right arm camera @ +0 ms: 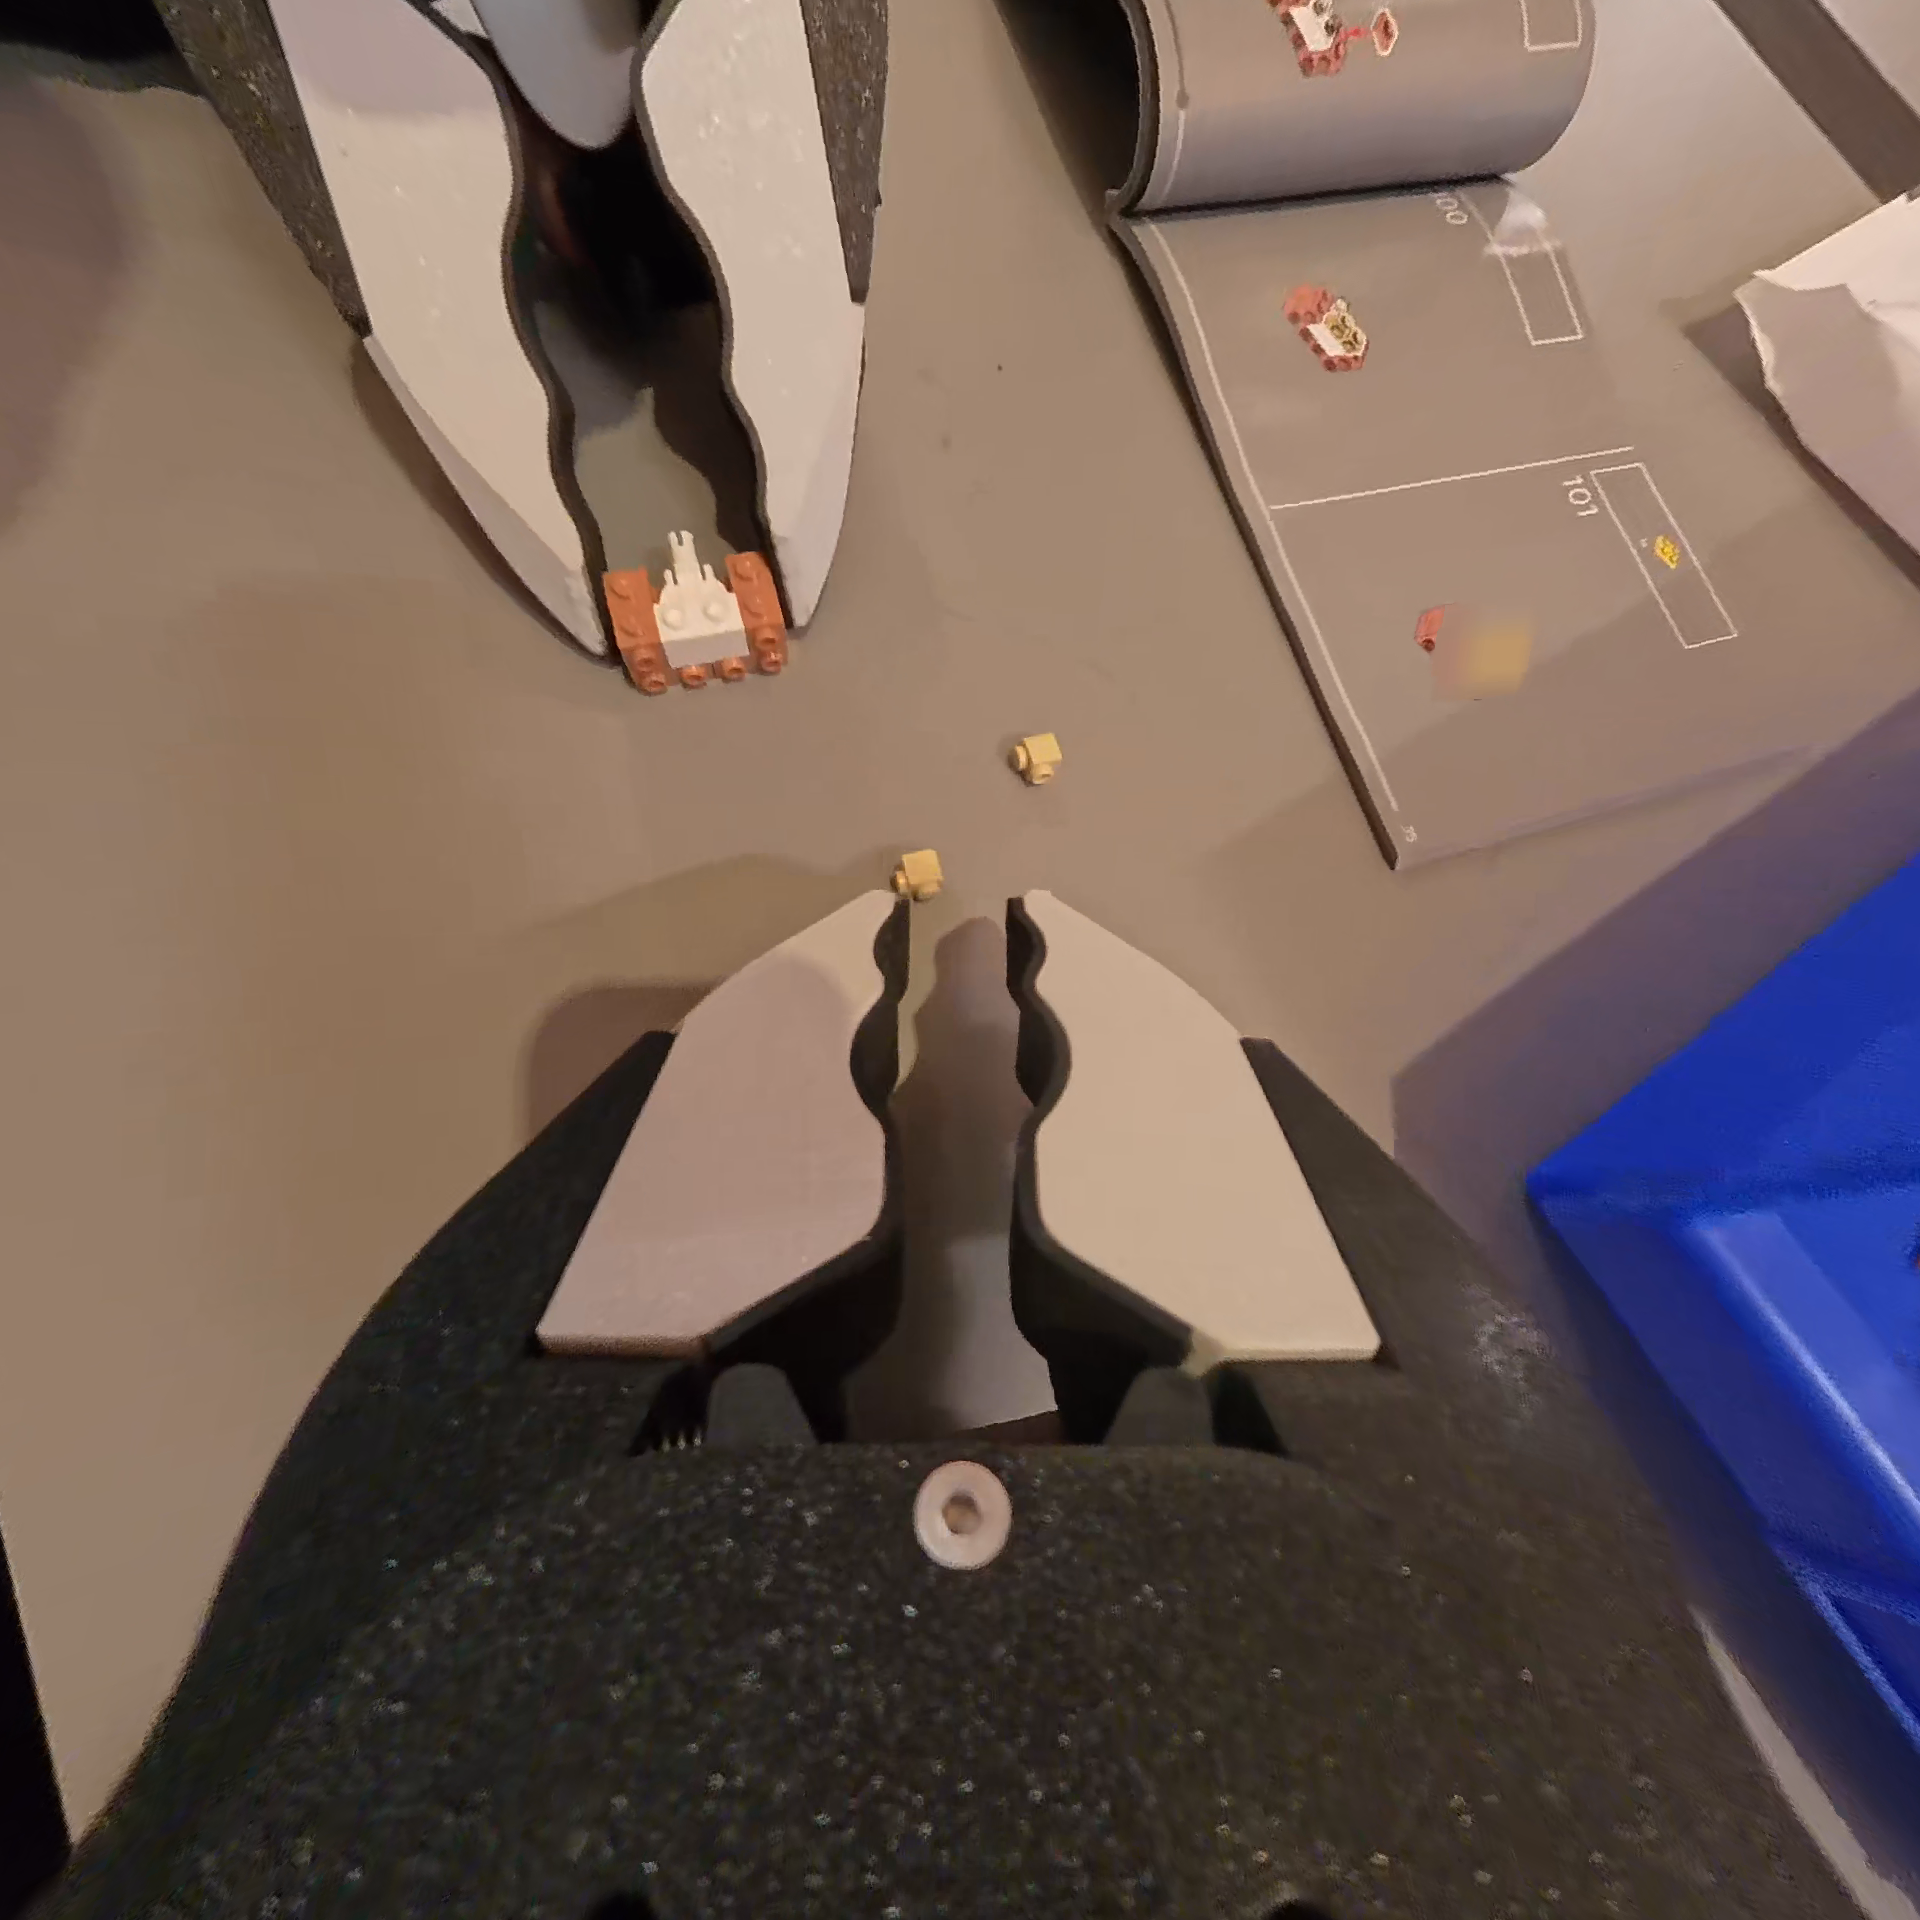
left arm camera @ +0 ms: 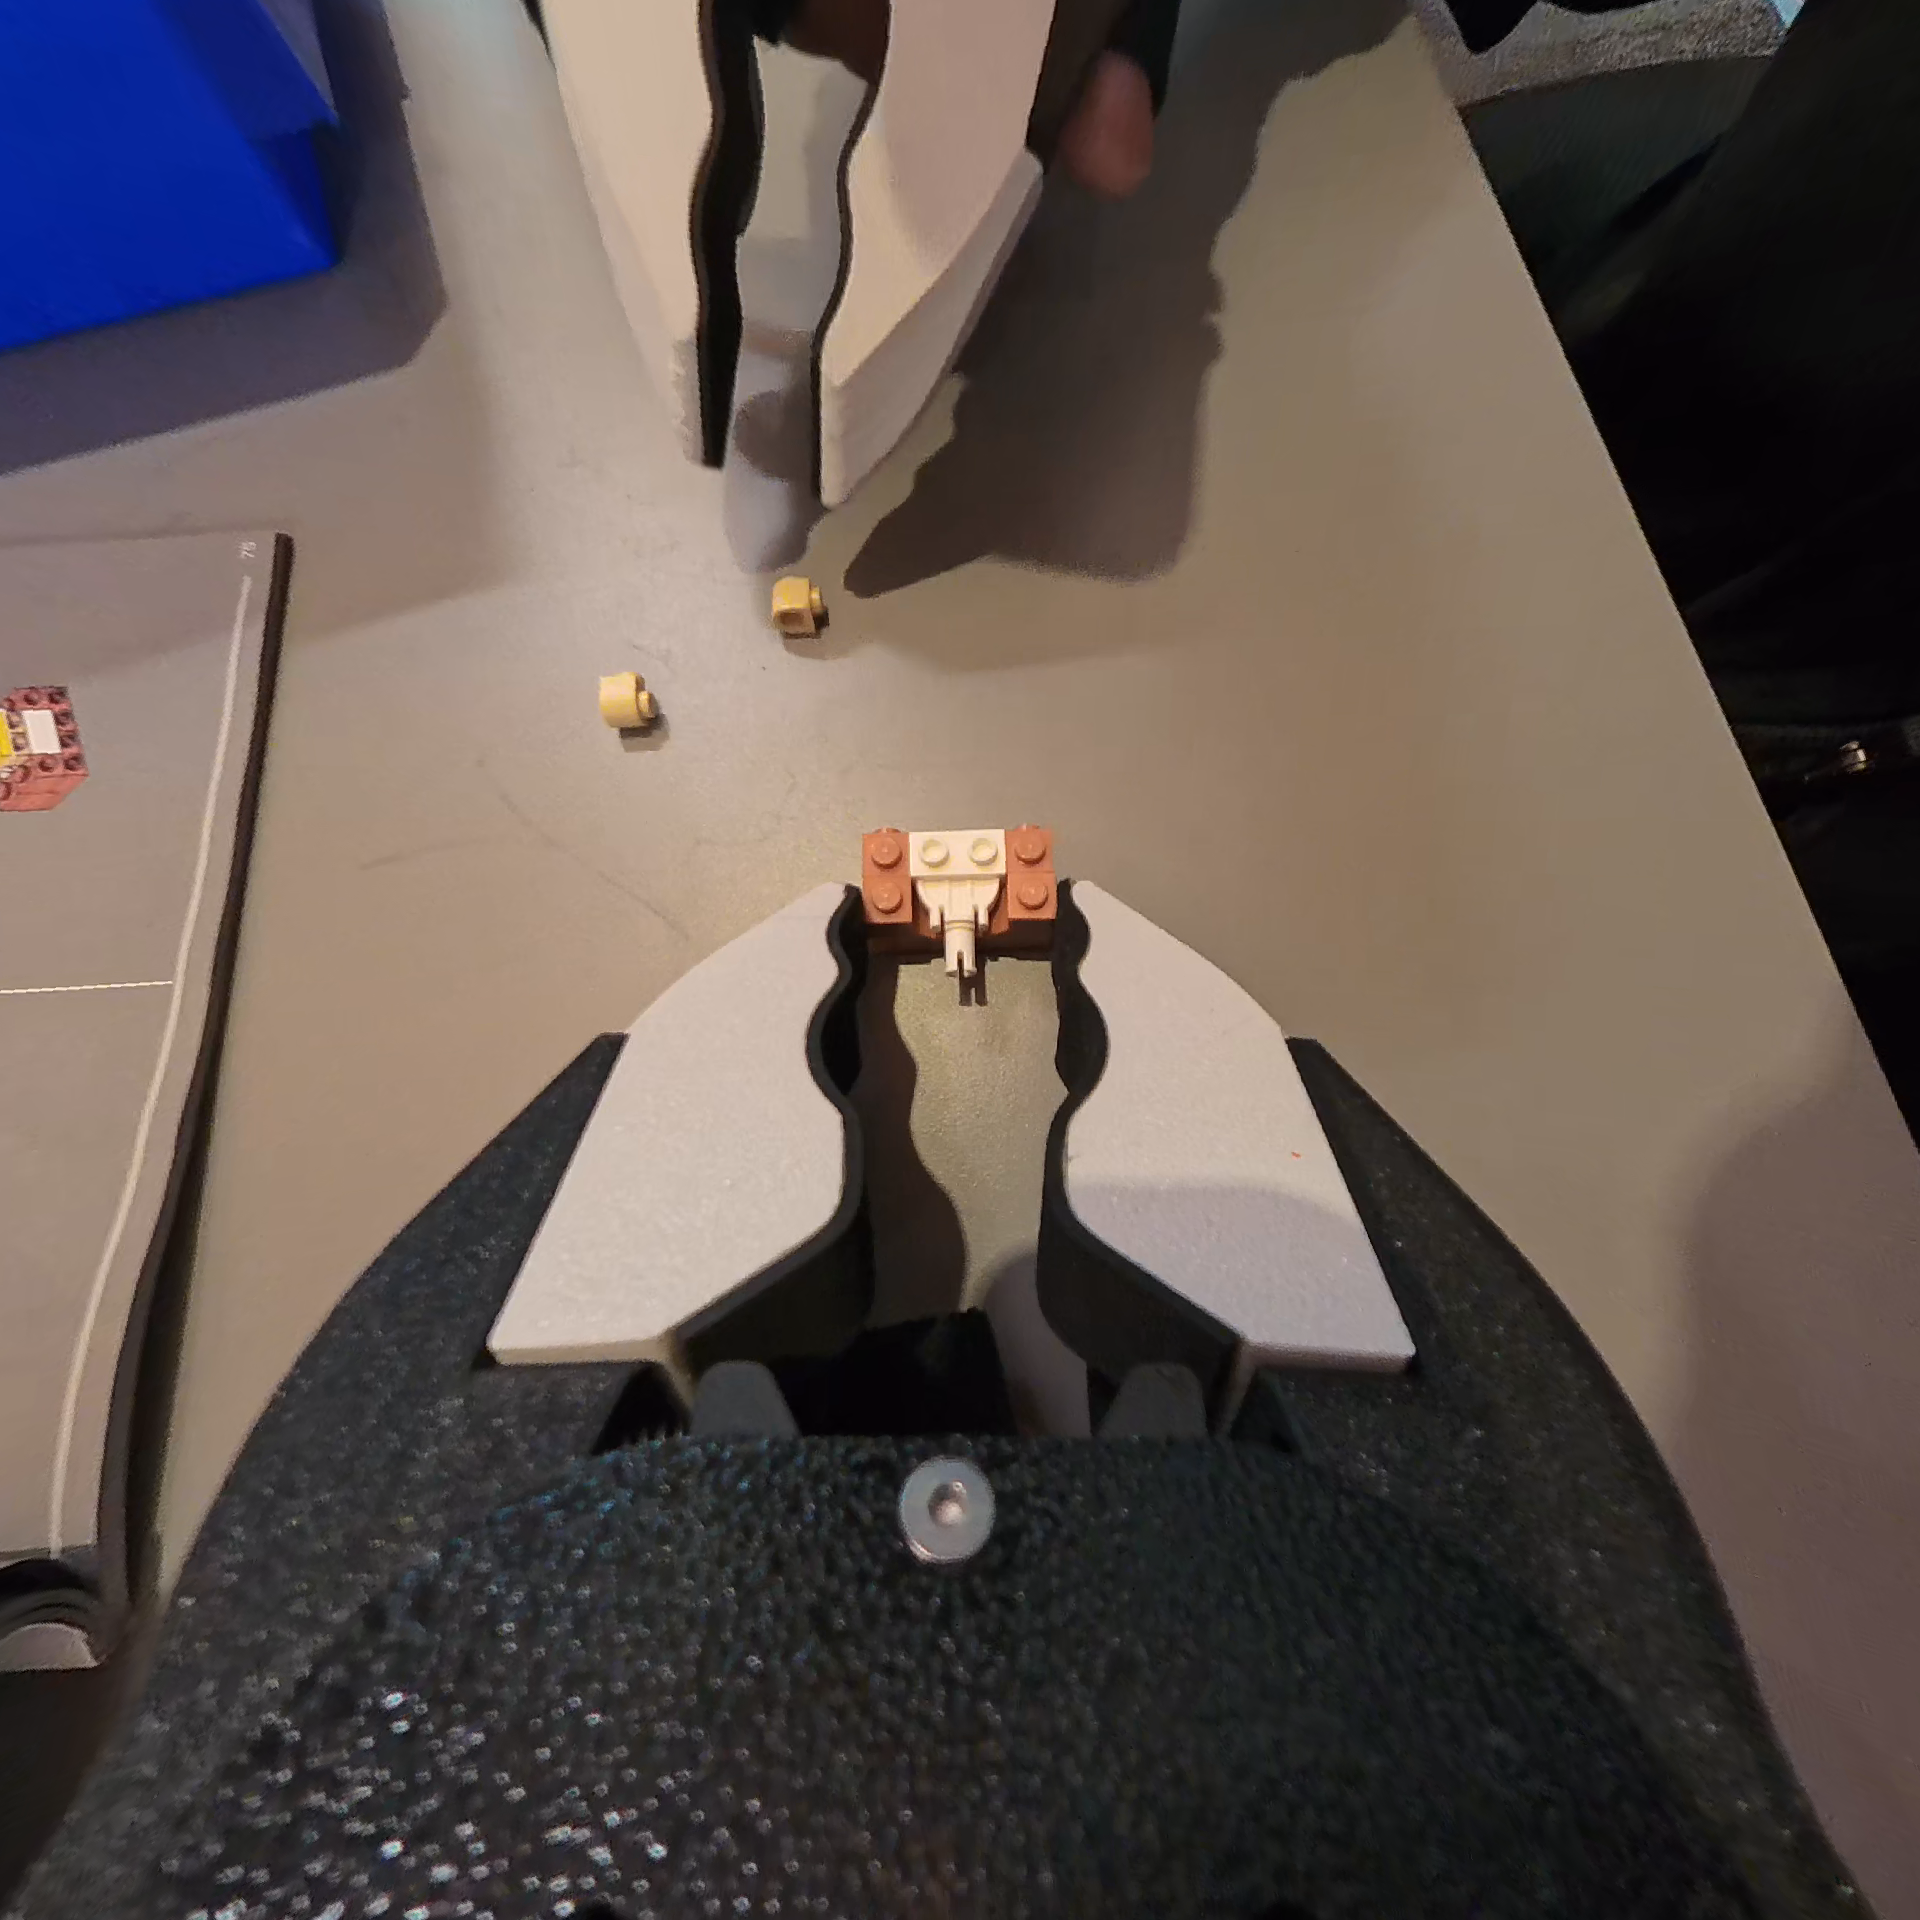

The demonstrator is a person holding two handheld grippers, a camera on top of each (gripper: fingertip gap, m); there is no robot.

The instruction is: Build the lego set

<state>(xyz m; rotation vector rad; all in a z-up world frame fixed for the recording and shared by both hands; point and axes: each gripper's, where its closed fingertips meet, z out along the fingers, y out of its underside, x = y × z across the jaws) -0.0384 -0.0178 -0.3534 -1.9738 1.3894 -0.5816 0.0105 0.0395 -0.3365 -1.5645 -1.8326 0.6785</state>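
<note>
I see no brand marks on the bricks or the claws. The only writing is on the open grey instruction booklet point(right arm camera: 1455, 582) lying on the worktop point(right arm camera: 312, 831): page numbers and step numbers beside white-outlined boxes and small printed pictures of brick builds, which I leave unread. One patch of its page is blurred over.

The one container is a blue bin point(right arm camera: 1766, 1299) at the edge of the worktop, near my right claw; what is inside I cannot tell, since only its walls and rim show. A crumpled white sheet point(right arm camera: 1829, 353) lies beyond the booklet.

My left claw point(left arm camera: 961, 914) is closed on a small brown and white brick assembly point(left arm camera: 961, 883), both pads pressed against its brown sides, the assembly resting on the worktop with a white pin pointing back between the fingers.

My right claw point(right arm camera: 956, 904) stands partly open with nothing between its pads. A tan one-stud brick point(right arm camera: 918, 871) lies on the worktop just ahead of its left fingertip; touching or not, I cannot tell. A second tan brick point(right arm camera: 1037, 756) lies a little farther on, apart from both claws.
</note>
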